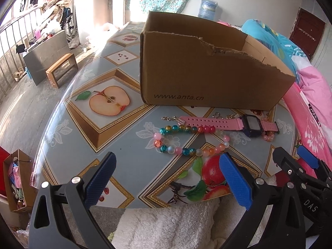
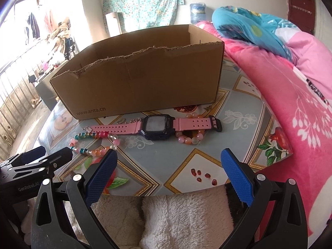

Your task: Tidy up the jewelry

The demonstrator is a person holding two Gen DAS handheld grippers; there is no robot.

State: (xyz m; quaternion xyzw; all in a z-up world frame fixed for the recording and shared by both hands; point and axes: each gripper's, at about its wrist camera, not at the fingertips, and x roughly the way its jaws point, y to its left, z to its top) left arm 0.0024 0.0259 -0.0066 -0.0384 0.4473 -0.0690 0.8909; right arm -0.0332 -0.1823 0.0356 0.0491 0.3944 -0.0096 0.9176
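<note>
A pink-strapped watch lies flat in front of a torn cardboard box. A multicoloured bead bracelet lies just in front of its left strap. A pink bead bracelet sits partly under the right strap. A thin silver chain peeks out behind the watch. My left gripper is open, hovering short of the coloured beads. My right gripper is open too, short of the watch, empty.
The table has a fruit-print cover. A pink blanket bounds its right side. A fluffy white cloth lies at the near edge. The floor on the left holds a wooden stool and a box.
</note>
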